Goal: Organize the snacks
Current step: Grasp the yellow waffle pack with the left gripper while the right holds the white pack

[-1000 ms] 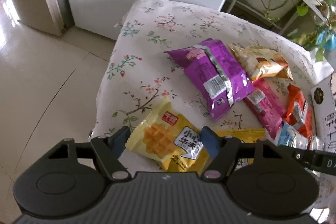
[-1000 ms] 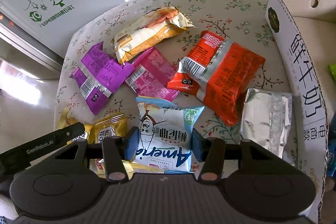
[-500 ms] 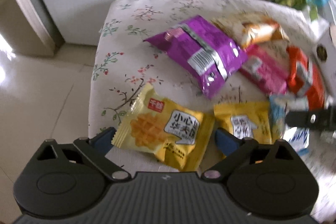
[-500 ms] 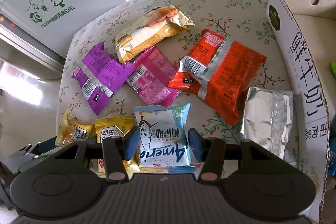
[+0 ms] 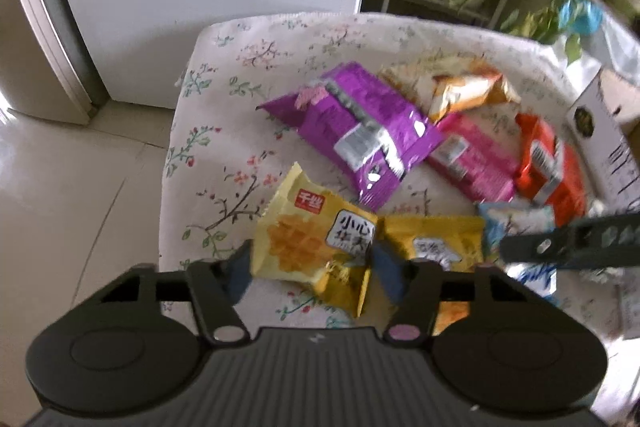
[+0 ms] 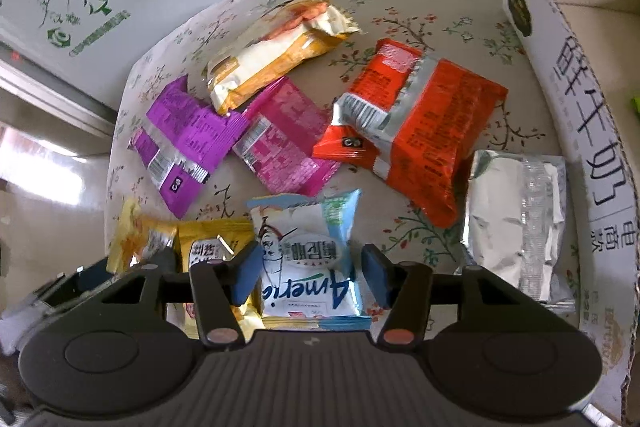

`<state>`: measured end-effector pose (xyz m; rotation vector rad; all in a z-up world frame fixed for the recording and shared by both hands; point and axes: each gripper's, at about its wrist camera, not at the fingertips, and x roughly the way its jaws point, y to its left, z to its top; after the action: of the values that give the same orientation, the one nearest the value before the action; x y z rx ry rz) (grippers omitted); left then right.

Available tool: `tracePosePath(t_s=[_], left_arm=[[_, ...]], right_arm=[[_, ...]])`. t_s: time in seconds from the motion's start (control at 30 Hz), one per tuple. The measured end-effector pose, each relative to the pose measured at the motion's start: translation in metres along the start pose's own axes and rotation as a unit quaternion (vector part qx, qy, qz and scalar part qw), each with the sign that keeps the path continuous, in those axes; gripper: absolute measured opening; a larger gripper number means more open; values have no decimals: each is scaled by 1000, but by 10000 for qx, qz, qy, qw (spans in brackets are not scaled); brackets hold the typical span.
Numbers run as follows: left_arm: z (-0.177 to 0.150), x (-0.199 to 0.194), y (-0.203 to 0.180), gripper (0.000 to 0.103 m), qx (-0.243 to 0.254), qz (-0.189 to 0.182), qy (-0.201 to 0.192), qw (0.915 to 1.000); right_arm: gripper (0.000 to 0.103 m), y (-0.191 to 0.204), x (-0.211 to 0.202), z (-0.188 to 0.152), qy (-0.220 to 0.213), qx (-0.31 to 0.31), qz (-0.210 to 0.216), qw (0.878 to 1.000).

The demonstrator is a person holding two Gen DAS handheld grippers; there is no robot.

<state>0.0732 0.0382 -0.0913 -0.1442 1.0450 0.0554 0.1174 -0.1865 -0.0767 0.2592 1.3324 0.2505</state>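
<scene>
Two pickups going at once here, snacks spread over a floral-cloth counter with a cardboard milk box at about 2 o'clock in the right view, probably where everything ends up.

Tip for this step: pinch these pouches across the puffy middle, not the crimped seam, and keep the pads level so the foil doesn't squirt out. Lift straight up before swinging toward the box, since the neighbours overlap.

Left tongs: jaws closing on the yellow waffle packet, which sits between the blue pads at 6 o'clock of the left view. The packet already looks crumpled where the pads meet it, so I'd say it's pinched. A second yellow packet lies right beside it at 3 o'clock, touching, so watch it doesn't drag along.

Right tongs: jaws opening, moderately spread around the light-blue snack pouch. The left pad seems to touch its edge; the right pad stands just clear. Not gripped as far as I can tell; the pouch lies on the cloth at 6 o'clock, with the orange packet up at 1 o'clock.
</scene>
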Motion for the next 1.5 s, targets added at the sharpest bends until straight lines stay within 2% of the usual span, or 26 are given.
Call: tracePosePath(t_s=[0.03, 0.13, 0.2, 0.3, 0.33, 0.47, 0.53, 0.63, 0.7, 0.77, 0.8, 0.83, 0.97, 1.0, 1.03, 1.37, 1.5], left_arm=[[1, -1, 1, 50, -22, -23, -2, 10000], [1, 3, 4, 51, -140, -55, 111, 9998], [0, 6, 7, 58, -270, -16, 163, 9995], [-1, 9, 11, 79, -362, 134, 183, 9991], [-1, 10, 11, 83, -346, 215, 147, 9991], [3, 11, 10, 84, -295, 301, -20, 9991], [5, 13, 3, 89, -57, 295, -116, 9995], [3, 24, -6, 92, 239, 374, -31, 9990], [2, 24, -5, 91, 157, 361, -122, 9992], [3, 22, -6, 76, 167, 325, -188, 9992], [3, 20, -7, 63, 213, 269, -233, 9991], [3, 18, -9, 55, 285, 232, -249, 9990], [0, 12, -9, 49, 216, 191, -260, 9992], [1, 9, -8, 46, 168, 174, -277, 9993], [1, 6, -7, 38, 133, 144, -307, 9993], [3, 0, -1, 31, -50, 93, -319, 9994], [5, -9, -2, 30, -107, 120, -447, 9989]], right_arm=[[64, 3, 1, -1, -4, -52, -27, 10000], [64, 13, 4, -4, -102, -383, -249, 9989], [64, 21, 6, -7, -155, -568, -374, 9976], [59, 29, 8, -11, -235, -863, -571, 9944], [58, 31, 8, -13, -262, -969, -614, 9931], [58, 30, 8, -13, -288, -967, -568, 9933], [57, 28, 6, -11, -313, -913, -563, 9937], [58, 24, 1, -9, -369, -884, -563, 9938], [58, 21, -3, -10, -358, -827, -526, 9945], [58, 20, -3, -10, -342, -805, -519, 9948], [58, 20, -4, -10, -340, -803, -511, 9949], [58, 20, -4, -10, -345, -798, -504, 9949], [58, 18, -7, -9, -387, -741, -447, 9955], [58, 18, -8, -9, -400, -725, -438, 9956], [58, 18, -9, -9, -420, -718, -427, 9956], [58, 17, -13, -9, -450, -673, -295, 9963], [58, 17, -17, -8, -514, -654, -261, 9962]])
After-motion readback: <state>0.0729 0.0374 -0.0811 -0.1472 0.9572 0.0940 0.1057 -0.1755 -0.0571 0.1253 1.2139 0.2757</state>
